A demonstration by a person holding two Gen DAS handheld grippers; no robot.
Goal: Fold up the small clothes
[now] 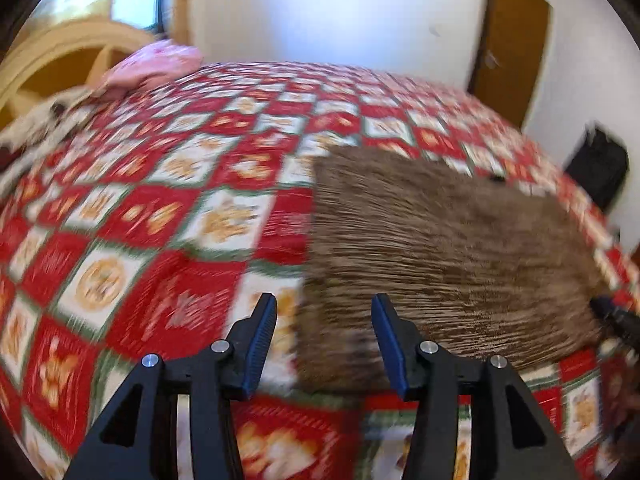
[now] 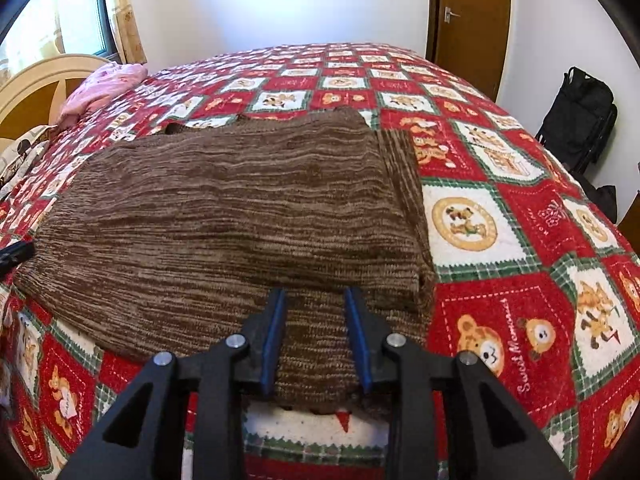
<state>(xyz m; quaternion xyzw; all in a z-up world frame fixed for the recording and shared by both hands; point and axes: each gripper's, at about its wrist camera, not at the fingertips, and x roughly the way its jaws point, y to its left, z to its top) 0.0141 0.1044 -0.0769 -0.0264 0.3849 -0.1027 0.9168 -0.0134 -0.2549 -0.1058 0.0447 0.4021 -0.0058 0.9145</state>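
A brown knitted garment lies flat and partly folded on the red patchwork bedspread. My right gripper is open and empty, just above the garment's near edge. In the left wrist view, which is motion-blurred, the garment lies ahead and to the right. My left gripper is open and empty over its left near corner. The right gripper's tip shows at the garment's right edge. The left gripper's tip shows at the garment's left edge.
A pink cloth lies by the cream headboard at the far left. A black bag stands by the wall at the right. A wooden door is behind the bed.
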